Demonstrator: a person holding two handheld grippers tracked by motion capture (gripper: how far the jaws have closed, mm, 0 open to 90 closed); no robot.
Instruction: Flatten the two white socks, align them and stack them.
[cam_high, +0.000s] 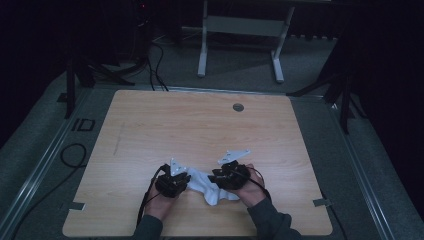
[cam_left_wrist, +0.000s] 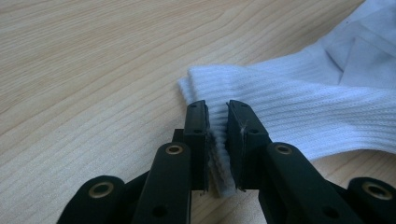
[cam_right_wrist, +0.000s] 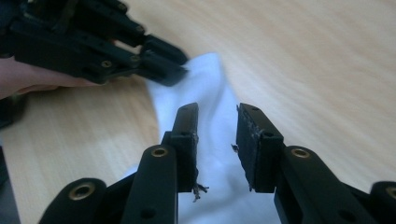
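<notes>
Currently, near the wooden table's (cam_high: 150, 120) front edge, the left gripper (cam_left_wrist: 217, 140) is pinching the white sock's (cam_left_wrist: 299, 107) ribbed cuff while the right gripper (cam_right_wrist: 215, 140) is hovering, jaws parted, over its foot; it should probably close squarely on fabric before pulling.

Both forearms come in from the near edge, angled inward toward each other. The black two-jaw left gripper (cam_left_wrist: 217, 140) has its jaws pressed nearly together on white ribbed fabric. The black two-jaw right gripper (cam_right_wrist: 217, 144) holds its jaws parted, apparently gripping nothing.
</notes>
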